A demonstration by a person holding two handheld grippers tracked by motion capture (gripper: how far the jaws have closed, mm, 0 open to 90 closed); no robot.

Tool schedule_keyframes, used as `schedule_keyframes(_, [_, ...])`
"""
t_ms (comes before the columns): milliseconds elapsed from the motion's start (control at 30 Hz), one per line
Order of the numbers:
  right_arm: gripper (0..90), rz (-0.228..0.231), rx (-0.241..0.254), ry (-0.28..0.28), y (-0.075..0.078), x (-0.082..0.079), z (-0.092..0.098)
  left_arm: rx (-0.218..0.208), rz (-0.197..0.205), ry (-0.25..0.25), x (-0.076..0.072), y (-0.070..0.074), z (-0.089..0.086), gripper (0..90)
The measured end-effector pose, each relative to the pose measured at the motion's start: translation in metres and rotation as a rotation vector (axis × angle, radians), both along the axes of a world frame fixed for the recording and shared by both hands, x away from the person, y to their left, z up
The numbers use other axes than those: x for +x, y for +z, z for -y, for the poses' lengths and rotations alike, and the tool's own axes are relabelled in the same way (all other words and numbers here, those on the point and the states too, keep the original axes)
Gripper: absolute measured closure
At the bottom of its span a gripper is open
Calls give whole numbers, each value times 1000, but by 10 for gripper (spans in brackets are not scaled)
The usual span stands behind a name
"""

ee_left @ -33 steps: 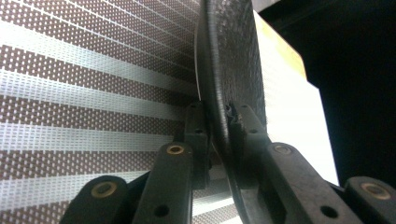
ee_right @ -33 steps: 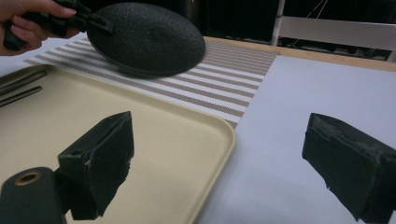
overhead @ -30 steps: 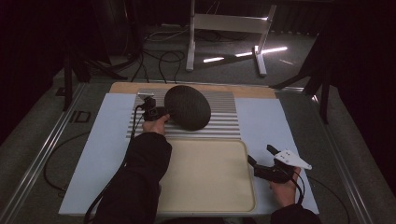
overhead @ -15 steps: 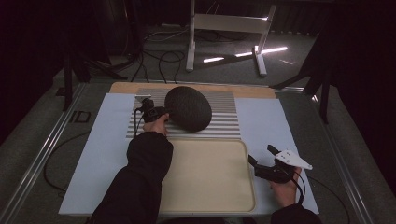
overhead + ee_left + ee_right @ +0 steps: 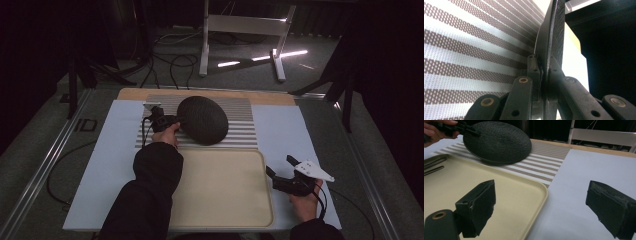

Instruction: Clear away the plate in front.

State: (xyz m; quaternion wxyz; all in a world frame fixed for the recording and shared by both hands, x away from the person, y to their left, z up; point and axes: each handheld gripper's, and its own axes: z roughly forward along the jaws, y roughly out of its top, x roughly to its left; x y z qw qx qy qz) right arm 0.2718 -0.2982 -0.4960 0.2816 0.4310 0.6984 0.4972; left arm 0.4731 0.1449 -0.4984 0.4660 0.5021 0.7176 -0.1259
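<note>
Black plate (image 5: 202, 120) rim clenched between left gripper (image 5: 169, 120) jaws, seemingly tilted over striped mat (image 5: 240, 131)

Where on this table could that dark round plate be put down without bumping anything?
The cream tray looks mostly bare right of the sleeve, though two slim utensils lie at its far-left part. The pale cover right of the striped mat is free. Crowded: where the left gripper clamps the tilted plate.

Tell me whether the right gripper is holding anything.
No. The right gripper has its jaws wide apart over the tray edge, nothing between them.
</note>
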Motion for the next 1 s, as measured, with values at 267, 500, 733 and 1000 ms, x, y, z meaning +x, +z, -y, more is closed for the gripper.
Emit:
schedule_keyframes(267, [92, 1, 1, -5, 0, 0, 1, -23, 18, -18, -7, 4, -4, 857])
schedule_keyframes(500, [92, 1, -1, -6, 0, 0, 1, -30, 24, -21, -16, 5, -13, 857])
schedule_keyframes(733, [92, 1, -2, -7, 0, 0, 0, -42, 38, -31, -25, 7, -20, 855])
schedule_keyframes(1000, [92, 3, -1, -8, 0, -1, 1, -42, 54, -55, -34, 9, -23, 855])
